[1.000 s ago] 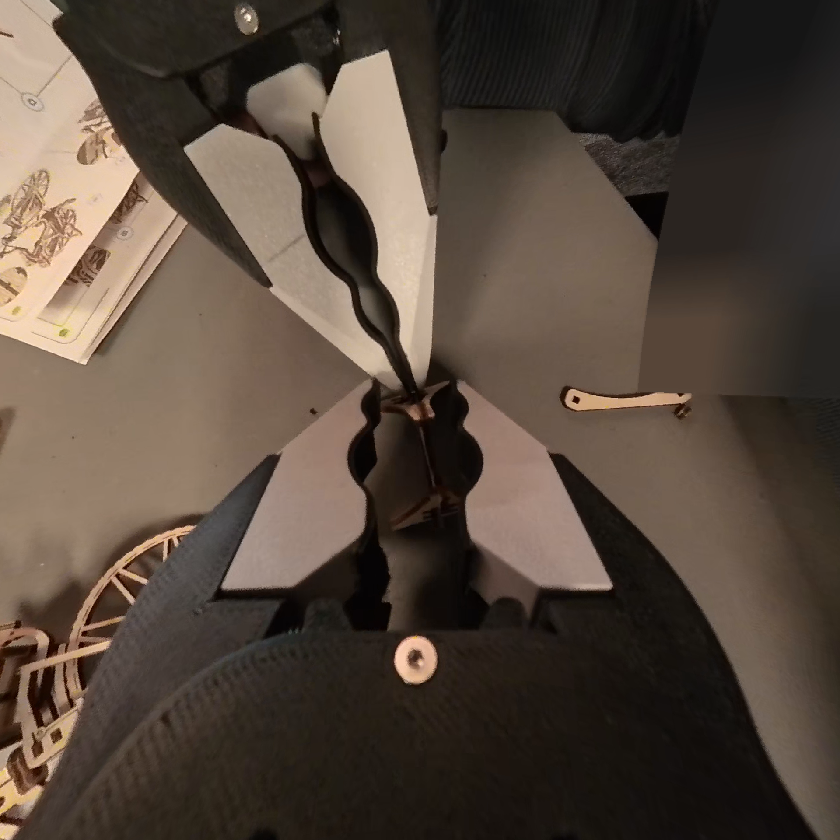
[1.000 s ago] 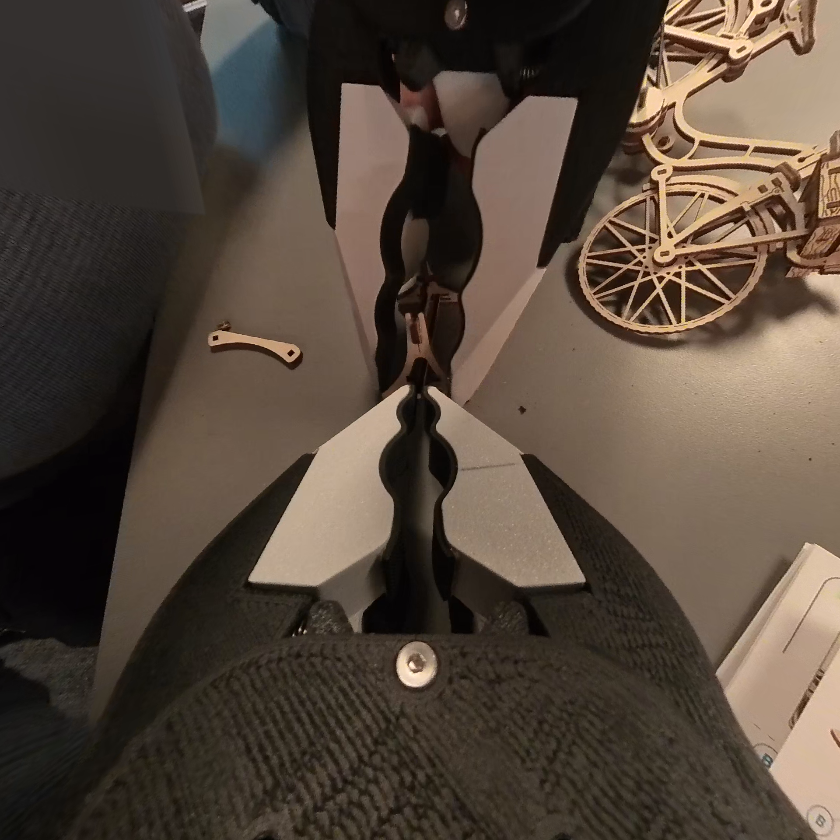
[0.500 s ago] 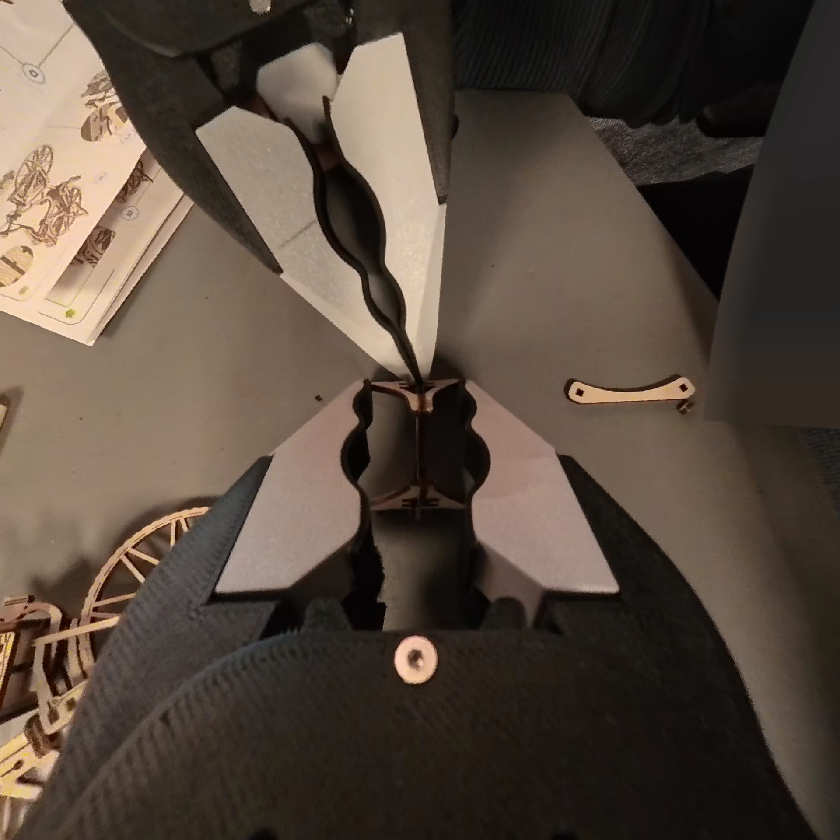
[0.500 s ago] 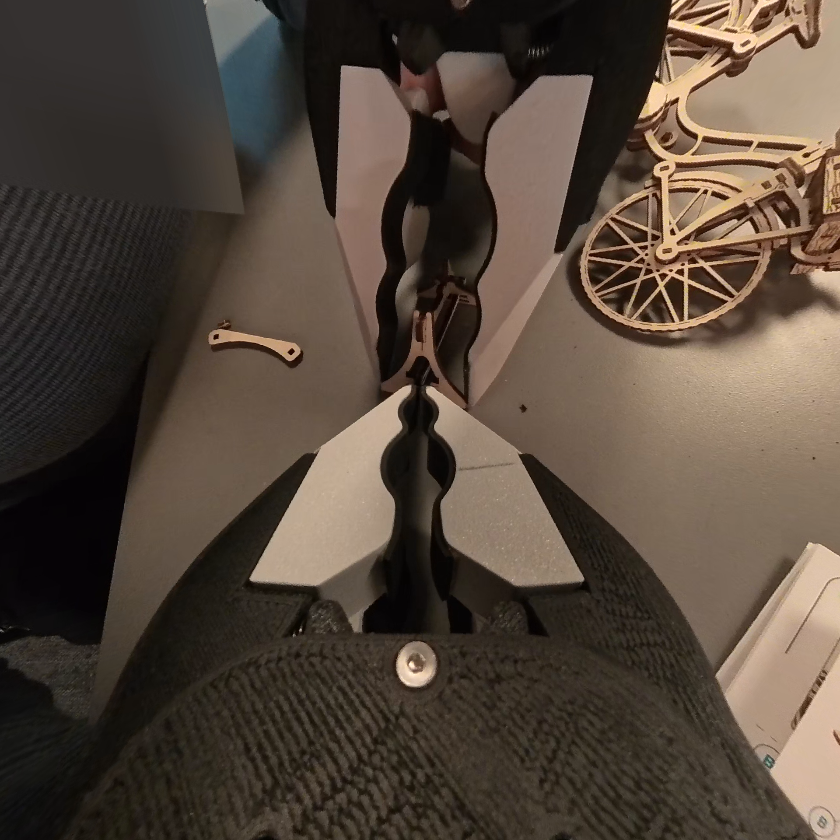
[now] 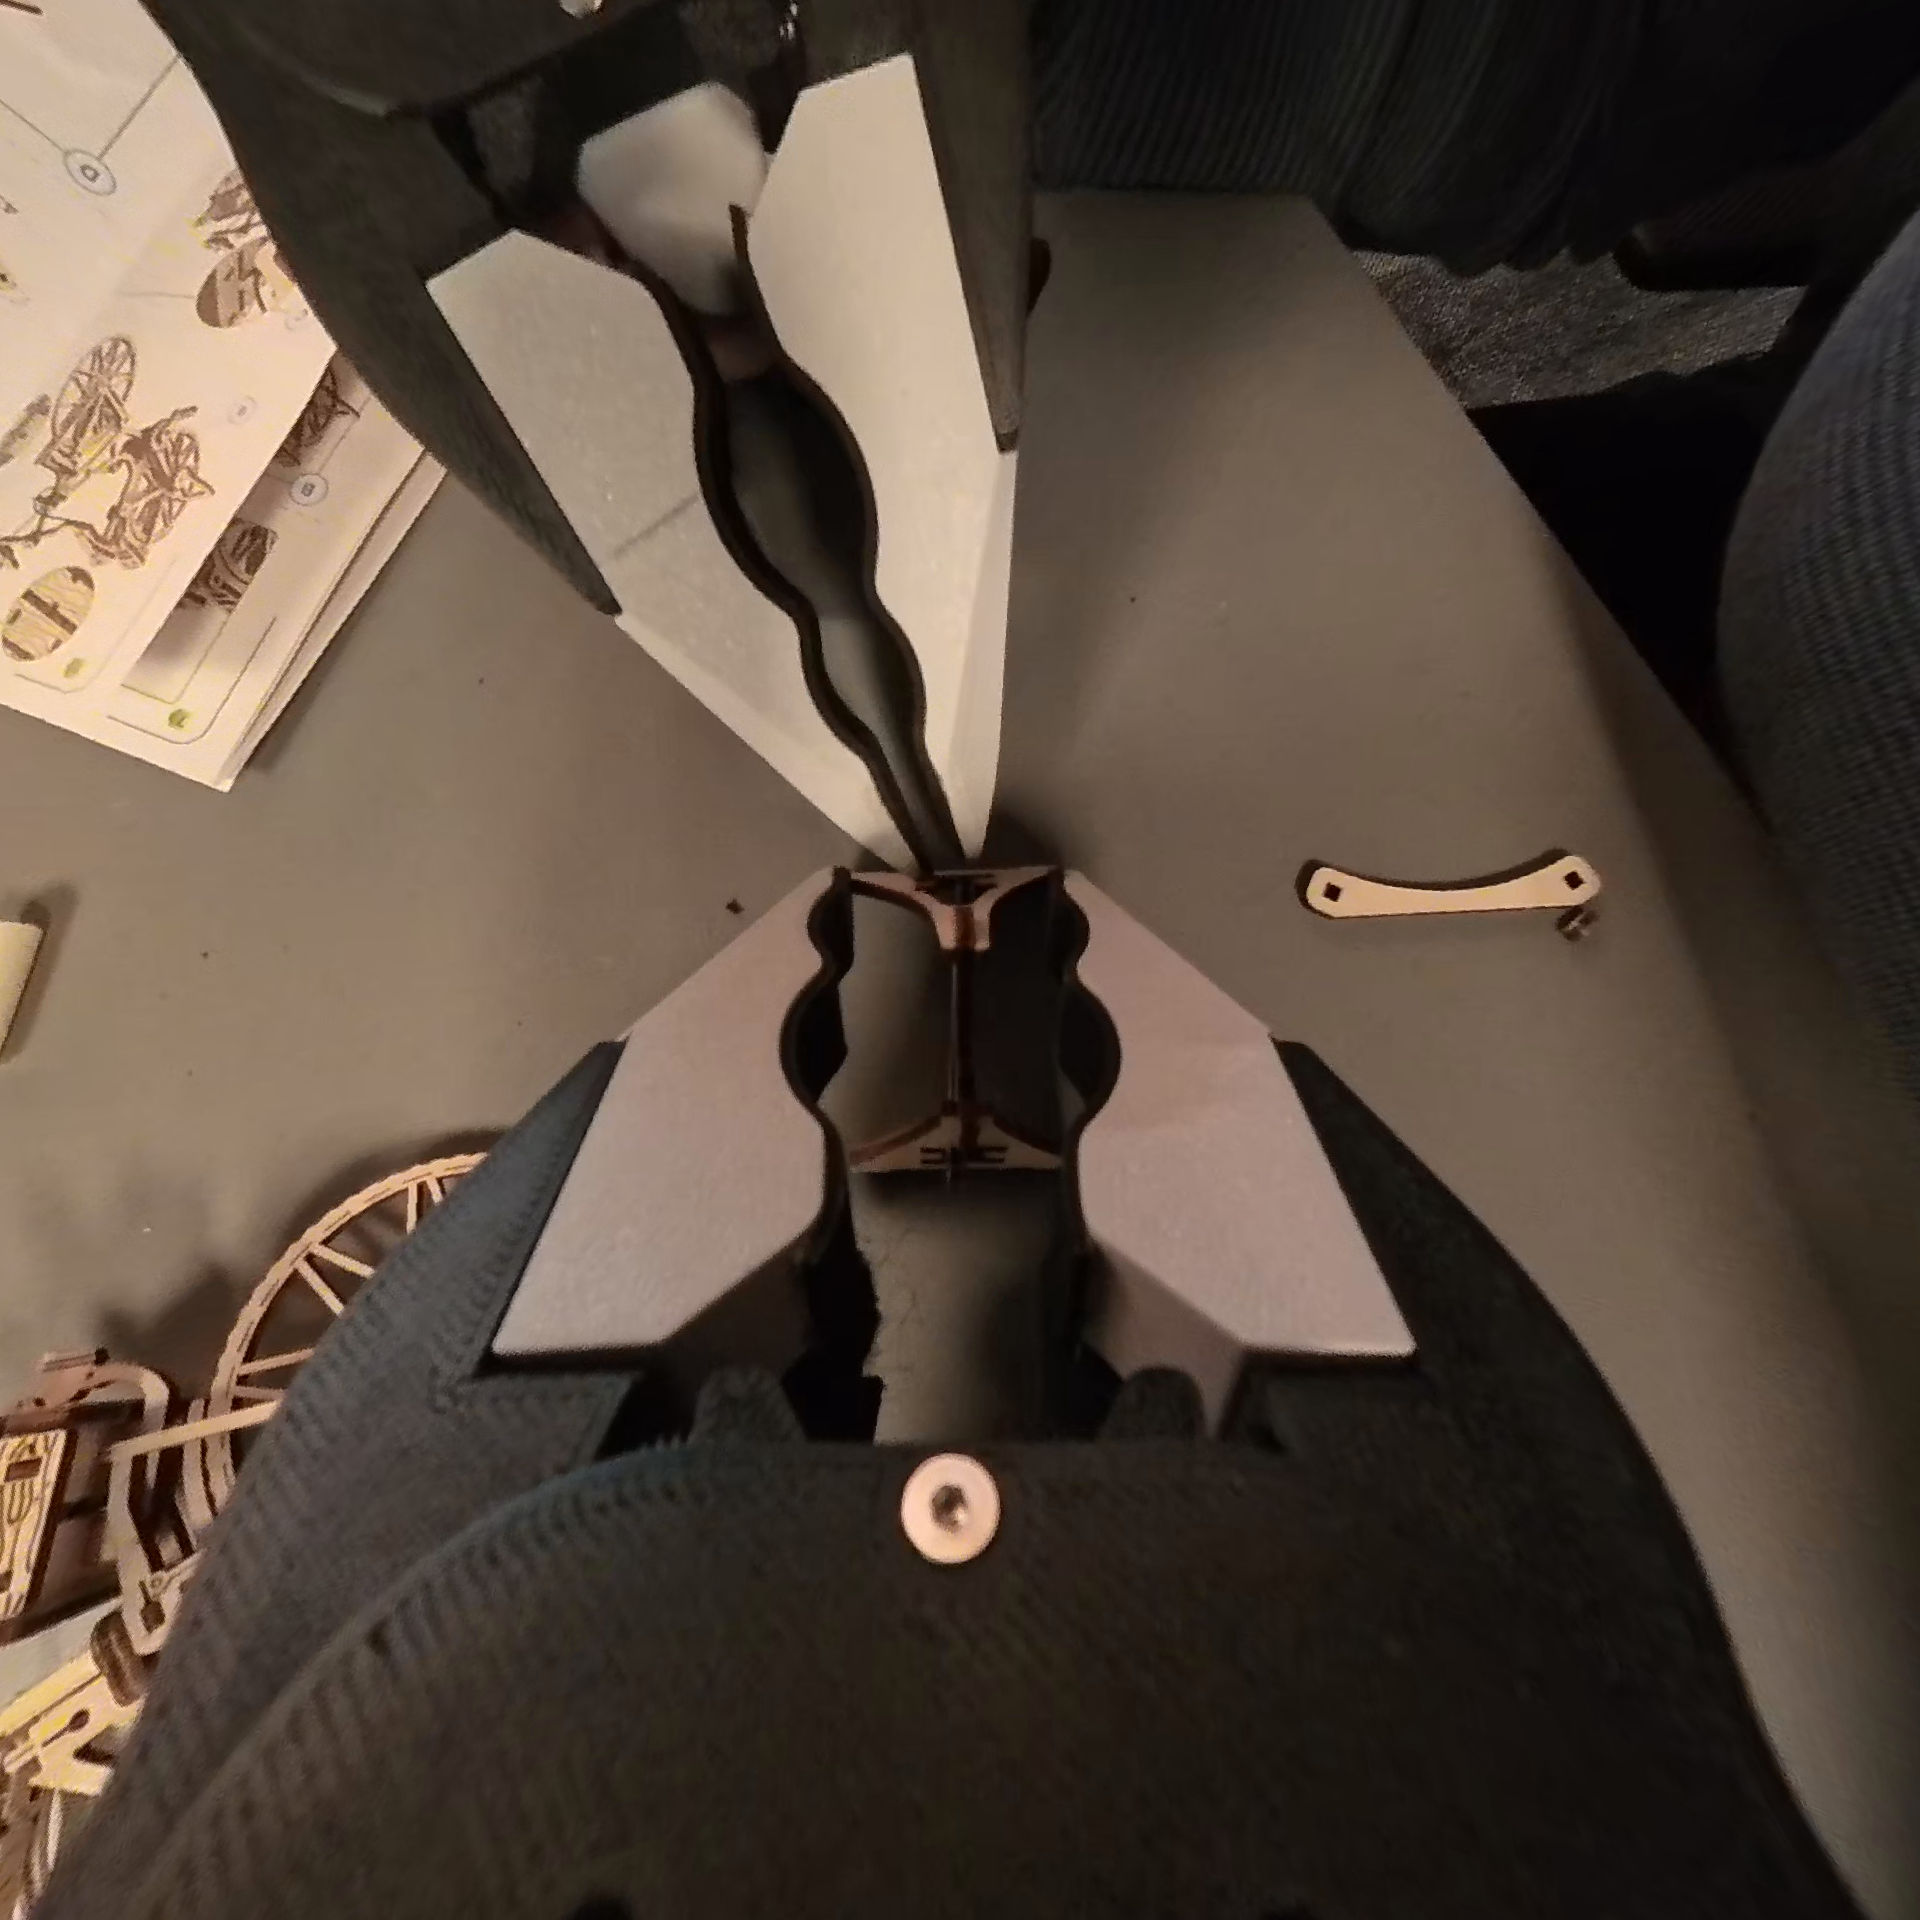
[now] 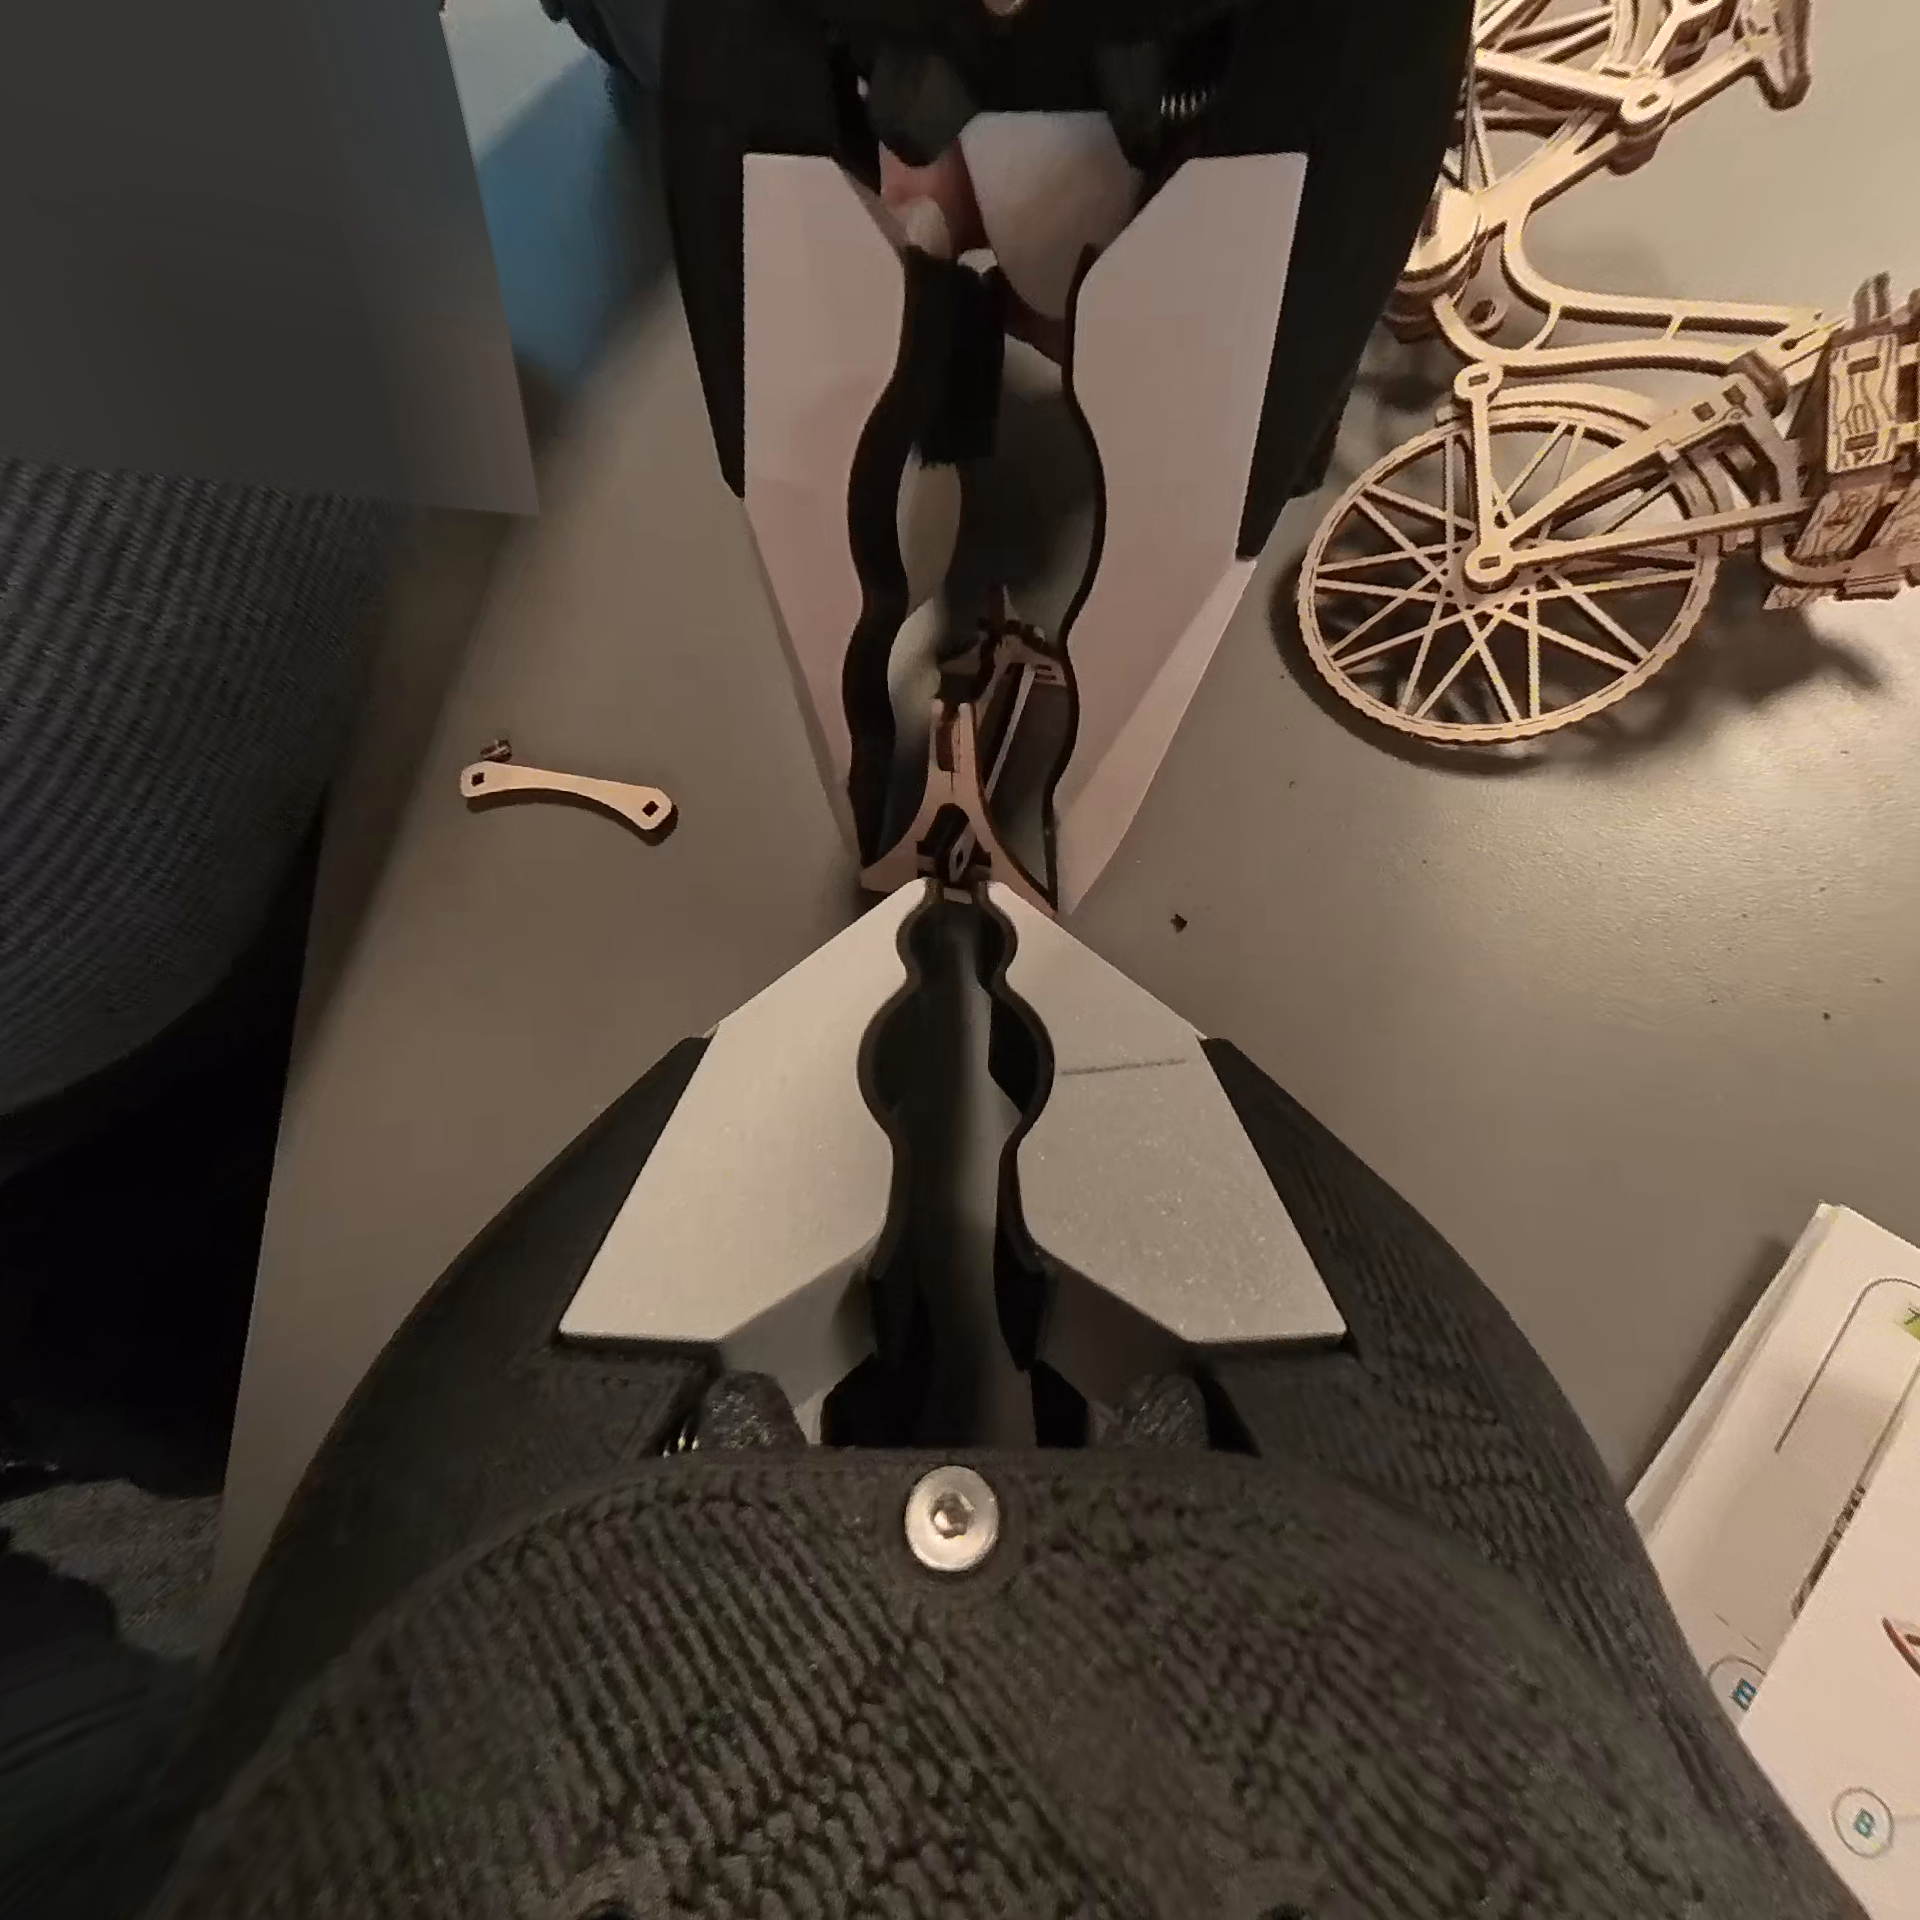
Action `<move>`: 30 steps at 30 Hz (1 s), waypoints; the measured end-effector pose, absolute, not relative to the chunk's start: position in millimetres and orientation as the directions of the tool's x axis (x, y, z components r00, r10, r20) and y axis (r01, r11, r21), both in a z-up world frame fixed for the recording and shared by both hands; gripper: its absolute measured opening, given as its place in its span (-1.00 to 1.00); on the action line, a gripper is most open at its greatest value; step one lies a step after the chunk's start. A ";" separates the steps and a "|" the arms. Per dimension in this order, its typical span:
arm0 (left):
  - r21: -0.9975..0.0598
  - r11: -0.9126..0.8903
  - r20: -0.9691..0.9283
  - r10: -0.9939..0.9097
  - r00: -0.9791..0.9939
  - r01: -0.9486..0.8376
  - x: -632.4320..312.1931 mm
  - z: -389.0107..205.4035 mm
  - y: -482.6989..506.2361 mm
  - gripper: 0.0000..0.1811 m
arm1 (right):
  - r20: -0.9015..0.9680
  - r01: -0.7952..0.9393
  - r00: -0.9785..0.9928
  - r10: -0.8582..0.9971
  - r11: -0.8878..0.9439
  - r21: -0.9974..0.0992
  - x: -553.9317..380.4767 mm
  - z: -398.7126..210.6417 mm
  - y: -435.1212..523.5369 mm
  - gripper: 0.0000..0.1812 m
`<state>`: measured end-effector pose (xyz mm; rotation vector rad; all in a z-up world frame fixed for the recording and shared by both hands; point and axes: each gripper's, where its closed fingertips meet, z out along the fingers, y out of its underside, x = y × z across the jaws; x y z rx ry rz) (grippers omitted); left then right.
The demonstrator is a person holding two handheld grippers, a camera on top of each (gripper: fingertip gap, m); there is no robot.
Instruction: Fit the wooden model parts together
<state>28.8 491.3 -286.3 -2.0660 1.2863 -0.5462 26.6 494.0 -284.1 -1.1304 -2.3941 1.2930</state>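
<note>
In the left wrist view we see the left gripper (image 5: 956,883) with its fingers (image 5: 707,1122) clamped on the wooden frame piece (image 5: 956,1023), a small part with a fan-shaped plate at each end joined by a thin spine, held crosswise between the pads above the grey table (image 5: 416,935). The right gripper (image 5: 940,847) comes in from beyond the frame piece, its fingers drawn together to a narrow tip that touches the far plate; we cannot tell from here whether anything is pinched in it. To the right of the frame piece a loose curved wooden strip (image 5: 1444,894) lies flat on the table, well apart. To the left and nearer us lies a spoked wheel of the wooden bicycle model (image 5: 343,1247), and farther left, beyond it, the instruction sheet (image 5: 156,416).

In the right wrist view the right gripper (image 6: 951,896) has its fingers (image 6: 790,1122) closed together at the tip, which meets the near plate of the frame piece (image 6: 951,821). The left gripper (image 6: 956,831) holds that piece from the far side. The curved strip (image 6: 566,795) lies to the left of the frame piece, the bicycle model (image 6: 1507,582) to its right, and a white booklet (image 6: 1818,1455) at the lower right.
</note>
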 end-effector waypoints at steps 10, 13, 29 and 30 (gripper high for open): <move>-0.705 -0.318 0.007 -0.897 0.442 -0.634 29.2 -286.1 492.0 -0.59 | -0.170 0.522 -0.692 0.701 0.324 -0.789 27.7 -281.1 491.5 -0.94; -0.714 -0.312 -0.011 -0.891 0.455 -0.627 27.1 -282.2 494.1 -0.49 | -0.147 0.513 -0.686 0.713 0.331 -0.792 28.3 -278.4 495.8 -0.92; -0.991 0.135 -0.052 -0.408 0.912 0.003 -78.5 -173.2 481.2 -0.34 | 0.359 0.070 0.092 0.929 0.353 -0.933 -5.2 -182.2 613.3 -0.71; -0.984 0.180 -0.062 -0.400 0.914 0.012 -80.3 -165.3 476.0 -0.34 | 0.381 0.067 0.134 0.915 0.375 -0.925 -3.0 -179.8 614.6 -0.72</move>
